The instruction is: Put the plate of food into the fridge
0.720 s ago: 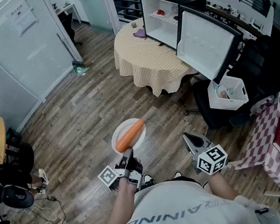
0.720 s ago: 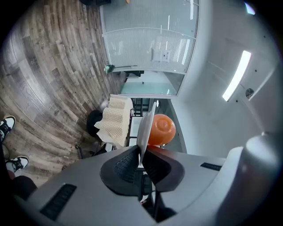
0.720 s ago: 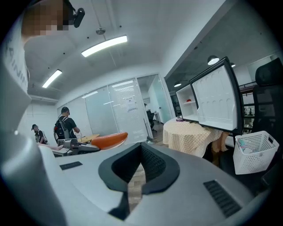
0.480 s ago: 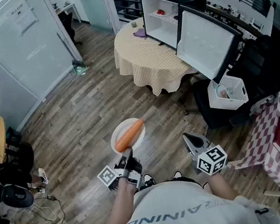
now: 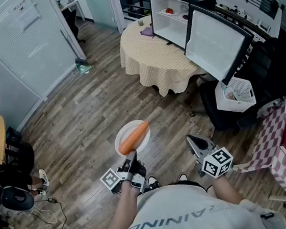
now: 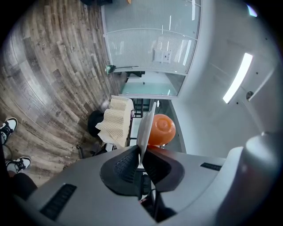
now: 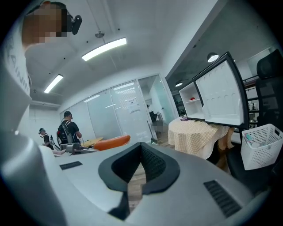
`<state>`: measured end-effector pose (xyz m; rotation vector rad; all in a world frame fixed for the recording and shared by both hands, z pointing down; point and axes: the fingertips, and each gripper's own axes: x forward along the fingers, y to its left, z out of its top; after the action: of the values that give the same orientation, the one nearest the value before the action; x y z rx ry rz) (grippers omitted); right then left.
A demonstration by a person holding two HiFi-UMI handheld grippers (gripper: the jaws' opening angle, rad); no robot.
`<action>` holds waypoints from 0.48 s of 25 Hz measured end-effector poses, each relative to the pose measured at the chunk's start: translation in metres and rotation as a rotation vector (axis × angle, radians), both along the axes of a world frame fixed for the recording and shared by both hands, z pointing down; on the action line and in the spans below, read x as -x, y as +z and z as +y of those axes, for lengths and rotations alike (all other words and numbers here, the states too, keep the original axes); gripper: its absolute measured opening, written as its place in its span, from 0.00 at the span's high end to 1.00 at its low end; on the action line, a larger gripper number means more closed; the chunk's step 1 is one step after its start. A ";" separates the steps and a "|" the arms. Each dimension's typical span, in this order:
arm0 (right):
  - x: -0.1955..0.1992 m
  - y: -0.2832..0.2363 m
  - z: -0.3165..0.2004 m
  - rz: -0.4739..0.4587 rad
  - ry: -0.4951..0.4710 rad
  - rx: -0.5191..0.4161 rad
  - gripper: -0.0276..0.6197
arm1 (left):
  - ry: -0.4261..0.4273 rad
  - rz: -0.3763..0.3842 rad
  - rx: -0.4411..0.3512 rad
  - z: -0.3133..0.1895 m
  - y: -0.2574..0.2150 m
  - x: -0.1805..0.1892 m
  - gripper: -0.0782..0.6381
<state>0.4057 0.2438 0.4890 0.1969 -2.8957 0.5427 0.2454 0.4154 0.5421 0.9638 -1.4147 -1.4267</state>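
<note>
Carrying is under way: the left gripper (image 5: 131,158) has its fingers clamped on a round white plate (image 5: 126,130) bearing an orange carrot (image 5: 134,137), over the wooden floor (image 5: 80,108), well apart from the open white fridge (image 5: 171,21) at the far edge of the cloth-covered round bench (image 5: 149,59). The right gripper (image 5: 191,141) has its fingers closed on nothing.

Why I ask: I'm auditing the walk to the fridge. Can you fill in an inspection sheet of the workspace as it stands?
Surface: wood-plank floor; round table under a checked cloth.
Job's things: white plate with a carrot lying on it, carried above the floor; fridge on the round table, its door open.
Clutter: white basket near the open door; purple item on the round table.
Grippers: left gripper, fingers shut on the plate's rim; right gripper shut, empty.
Cables: loose cable on the floor, lower left.
Surroundings: glass partition; seated person at the left edge; red-checked table at the right.
</note>
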 end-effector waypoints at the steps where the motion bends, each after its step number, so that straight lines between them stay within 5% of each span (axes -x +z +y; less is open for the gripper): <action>1: 0.005 0.001 0.003 0.004 0.001 0.001 0.92 | 0.001 0.000 0.001 0.003 0.000 0.004 0.85; 12: 0.050 0.024 0.040 0.048 0.033 0.032 0.92 | 0.036 -0.011 0.010 0.033 0.012 0.050 0.85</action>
<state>0.3559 0.2836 0.5129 0.2502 -2.8403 0.5811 0.1954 0.4482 0.5538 0.9866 -1.4047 -1.3888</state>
